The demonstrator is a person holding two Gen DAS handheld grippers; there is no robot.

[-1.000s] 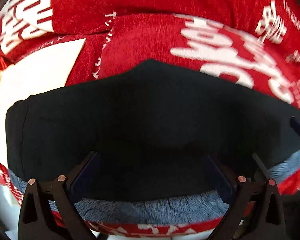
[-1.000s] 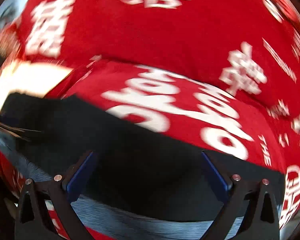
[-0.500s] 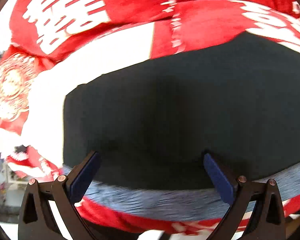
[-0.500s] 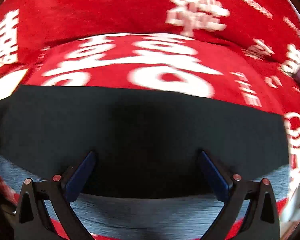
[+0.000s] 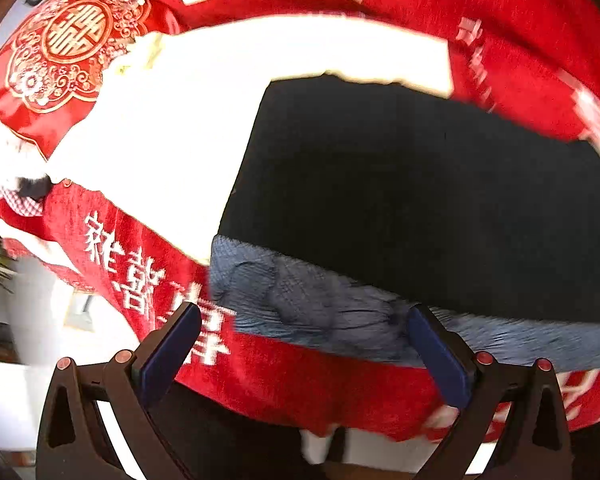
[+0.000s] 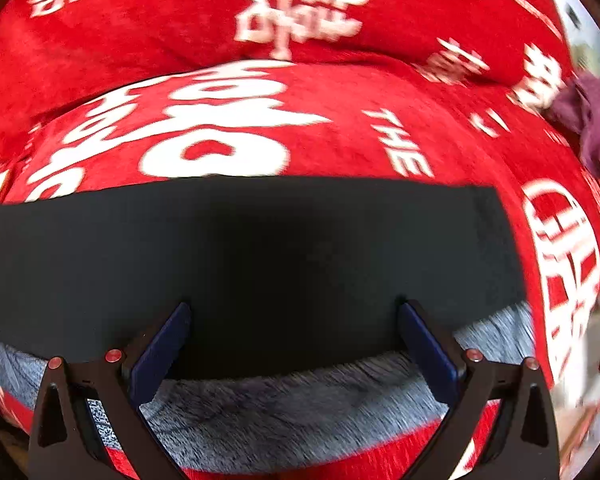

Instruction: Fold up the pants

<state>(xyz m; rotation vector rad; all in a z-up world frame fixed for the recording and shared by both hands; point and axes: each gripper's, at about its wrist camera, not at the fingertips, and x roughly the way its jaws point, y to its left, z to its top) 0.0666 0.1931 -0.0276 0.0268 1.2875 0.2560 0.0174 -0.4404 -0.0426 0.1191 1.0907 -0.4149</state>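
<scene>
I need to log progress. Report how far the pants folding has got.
Done: the black pants lie as a flat rectangle on the red blanket, grey fleece lining showing along the near edge. In hand: nothing; the left tool and right tool are open. Left: probably another fold.

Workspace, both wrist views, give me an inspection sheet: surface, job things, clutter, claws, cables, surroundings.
Surface: red blanket with white lettering; a white sheet shows beside it.
Job's things: black pants lie flat, folded, grey fleece lining exposed along the near edge.
Clutter: purple cloth at far right; red embroidered pillow at far left.
Claws: left claw open, empty; right claw open, empty.
Cables: nothing seen.
Surroundings: blurred room beyond the edges.
</scene>
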